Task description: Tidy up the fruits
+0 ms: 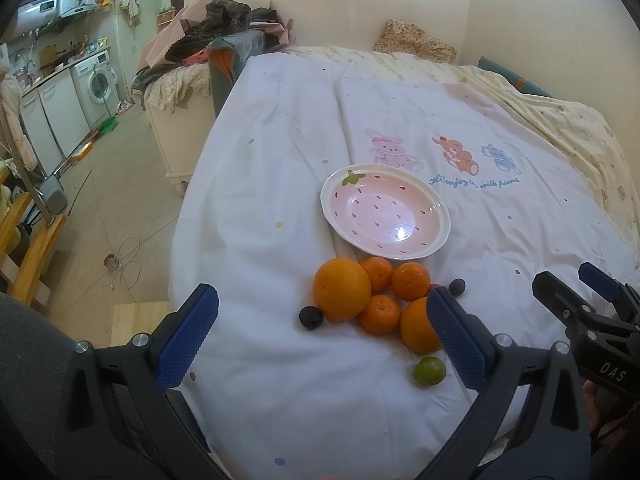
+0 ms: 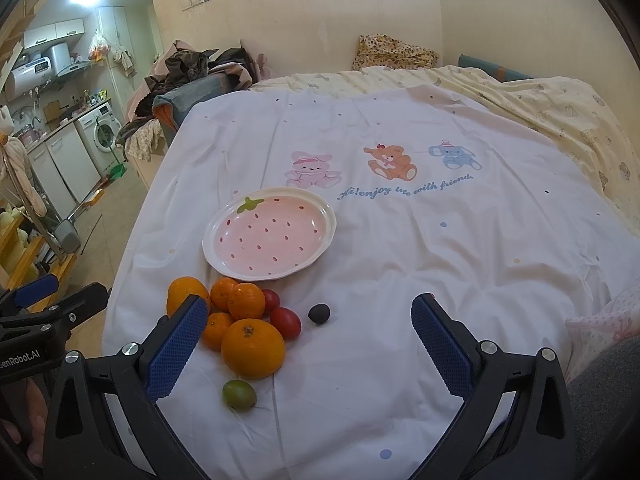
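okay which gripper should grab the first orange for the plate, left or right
Probably the left gripper: it is open and the orange cluster sits between its fingers in its view. The right gripper, also open, faces mostly bare sheet, fruit off to its left. The plate holds nothing.

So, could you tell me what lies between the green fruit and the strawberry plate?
The cluster of oranges and red fruits lies between the green fruit and the strawberry plate; the right wrist view shows it best.
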Action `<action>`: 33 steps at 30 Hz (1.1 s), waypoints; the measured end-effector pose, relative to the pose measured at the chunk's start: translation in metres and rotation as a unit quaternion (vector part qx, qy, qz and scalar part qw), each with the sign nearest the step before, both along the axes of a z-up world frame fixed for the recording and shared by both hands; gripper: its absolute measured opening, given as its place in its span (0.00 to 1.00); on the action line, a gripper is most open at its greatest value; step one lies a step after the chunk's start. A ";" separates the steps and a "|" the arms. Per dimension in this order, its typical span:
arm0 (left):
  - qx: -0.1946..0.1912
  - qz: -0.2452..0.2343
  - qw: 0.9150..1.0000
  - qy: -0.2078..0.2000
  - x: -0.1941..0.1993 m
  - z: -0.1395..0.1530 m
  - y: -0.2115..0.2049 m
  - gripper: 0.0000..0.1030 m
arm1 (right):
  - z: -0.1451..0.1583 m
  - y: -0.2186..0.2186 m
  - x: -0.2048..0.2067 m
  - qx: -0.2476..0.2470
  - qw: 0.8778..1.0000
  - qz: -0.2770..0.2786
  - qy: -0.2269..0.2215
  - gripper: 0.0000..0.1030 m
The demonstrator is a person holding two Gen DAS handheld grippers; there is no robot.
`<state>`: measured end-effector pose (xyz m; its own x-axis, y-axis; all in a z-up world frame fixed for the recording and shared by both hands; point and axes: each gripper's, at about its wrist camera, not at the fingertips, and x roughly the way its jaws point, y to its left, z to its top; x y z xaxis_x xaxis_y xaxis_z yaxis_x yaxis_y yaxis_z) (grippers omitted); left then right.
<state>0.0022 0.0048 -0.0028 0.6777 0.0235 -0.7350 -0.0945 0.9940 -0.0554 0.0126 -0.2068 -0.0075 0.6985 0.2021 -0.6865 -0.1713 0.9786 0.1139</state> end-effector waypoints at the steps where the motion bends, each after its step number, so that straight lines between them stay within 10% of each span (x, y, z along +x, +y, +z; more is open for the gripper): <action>1: 0.000 0.000 1.000 0.000 0.000 0.000 0.000 1.00 | 0.000 0.000 0.000 -0.001 1.000 0.000 0.000 1.00; 33: -0.003 0.001 1.000 0.003 0.000 -0.002 0.001 1.00 | -0.007 -0.003 -0.001 0.000 1.000 -0.002 0.002 1.00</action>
